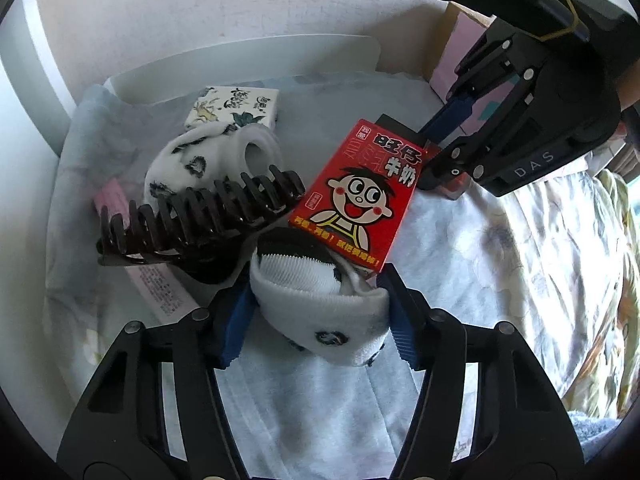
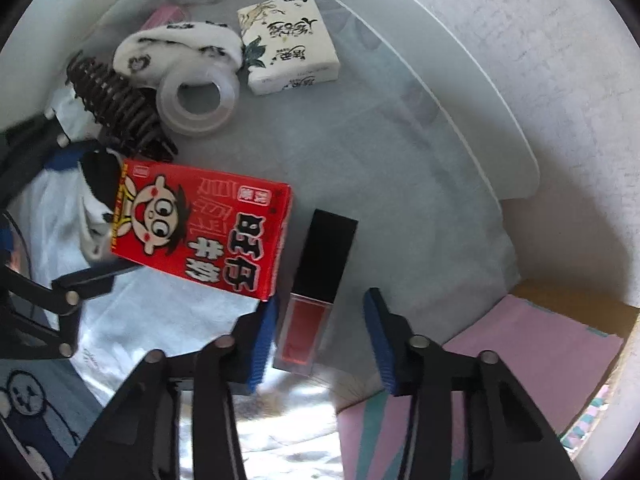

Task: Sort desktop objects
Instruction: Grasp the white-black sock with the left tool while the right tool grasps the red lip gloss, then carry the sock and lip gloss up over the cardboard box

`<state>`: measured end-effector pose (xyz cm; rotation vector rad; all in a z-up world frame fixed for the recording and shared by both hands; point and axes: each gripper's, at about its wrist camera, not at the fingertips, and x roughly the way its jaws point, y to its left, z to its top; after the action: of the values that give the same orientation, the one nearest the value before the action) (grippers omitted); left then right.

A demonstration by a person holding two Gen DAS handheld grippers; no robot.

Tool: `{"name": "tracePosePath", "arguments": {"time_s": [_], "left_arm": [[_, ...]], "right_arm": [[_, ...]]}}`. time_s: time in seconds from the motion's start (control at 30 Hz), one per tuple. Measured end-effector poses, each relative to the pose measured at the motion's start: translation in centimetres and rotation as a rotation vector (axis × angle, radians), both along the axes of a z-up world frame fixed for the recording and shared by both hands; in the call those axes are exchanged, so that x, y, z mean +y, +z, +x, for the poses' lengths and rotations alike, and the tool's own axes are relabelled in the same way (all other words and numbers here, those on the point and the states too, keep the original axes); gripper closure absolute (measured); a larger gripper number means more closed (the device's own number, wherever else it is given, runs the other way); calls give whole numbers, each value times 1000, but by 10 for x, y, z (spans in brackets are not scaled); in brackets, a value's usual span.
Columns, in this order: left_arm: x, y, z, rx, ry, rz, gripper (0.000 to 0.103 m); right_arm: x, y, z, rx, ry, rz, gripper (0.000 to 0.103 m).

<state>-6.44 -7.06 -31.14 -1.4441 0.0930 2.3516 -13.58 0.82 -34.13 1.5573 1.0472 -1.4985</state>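
Sorting barely begun: left tool clenched on white sock, near centre; right tool released, straddling lip gloss. Milk carton, hair claw, tape roll unsorted.

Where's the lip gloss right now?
In the right wrist view the lip gloss lies flat on the cloth, between the open right gripper fingers, just right of the red milk carton.
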Motion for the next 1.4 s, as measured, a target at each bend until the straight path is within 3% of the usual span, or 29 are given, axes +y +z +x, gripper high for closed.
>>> {"name": "tracePosePath", "arguments": {"time_s": [0.2,0.6,0.87,1.13,1.2,1.4], "left_arm": [[-7,3,-1,-25,6,25,52],[-22,17,5,-53,44,45,55],[-40,45,17,-36,84,45,55],[-38,88,45,15,126,42,55],[-31,86,26,22,139,39,55],[-22,136,24,85,142,31,55]], "right_arm": [[8,2,-2,4,-34,-31,81],[27,7,-9,21,-121,-70,85],[39,22,-12,29,-162,-117,85],[57,64,-12,25,-189,-192,85],[64,77,-13,13,-203,-219,85],[60,122,8,8,-240,-283,85]]}}
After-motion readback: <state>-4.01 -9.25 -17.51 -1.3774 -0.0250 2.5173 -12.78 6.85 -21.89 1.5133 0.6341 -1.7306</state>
